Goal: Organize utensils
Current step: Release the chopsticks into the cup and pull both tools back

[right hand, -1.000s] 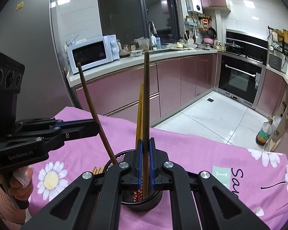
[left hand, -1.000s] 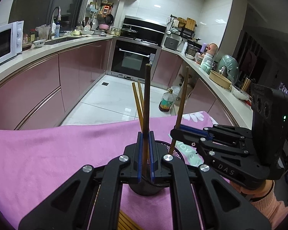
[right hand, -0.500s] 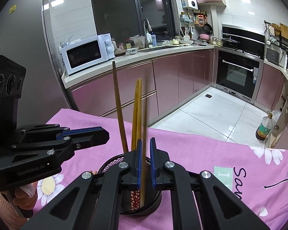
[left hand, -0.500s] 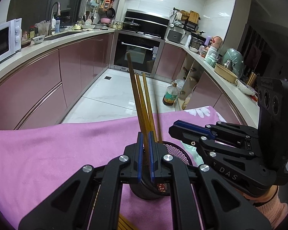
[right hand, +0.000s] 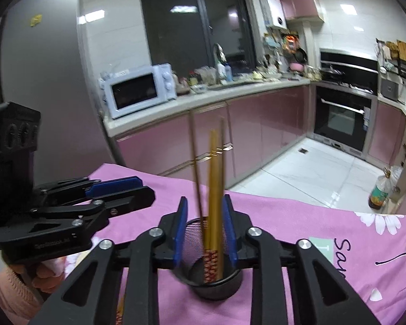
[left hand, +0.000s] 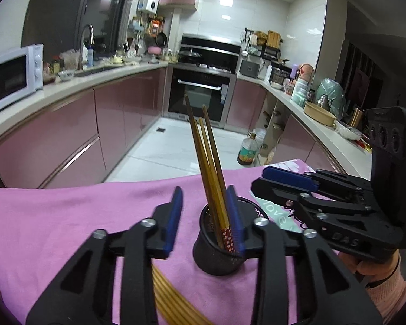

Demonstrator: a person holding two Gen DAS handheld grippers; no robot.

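Standing upright in the black mesh cup (left hand: 216, 243) mid-table, the chopsticks (left hand: 207, 162) lean free; both left gripper (left hand: 204, 216) & right gripper (right hand: 205, 227) jaws have just been opening, now part-open, gripping nothing, w/ sticks loose betw. them.

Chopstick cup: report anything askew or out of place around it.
The chopsticks in the black mesh cup lean at different angles, not upright. A bundle of loose chopsticks lies on the pink cloth beside it, not in the cup.
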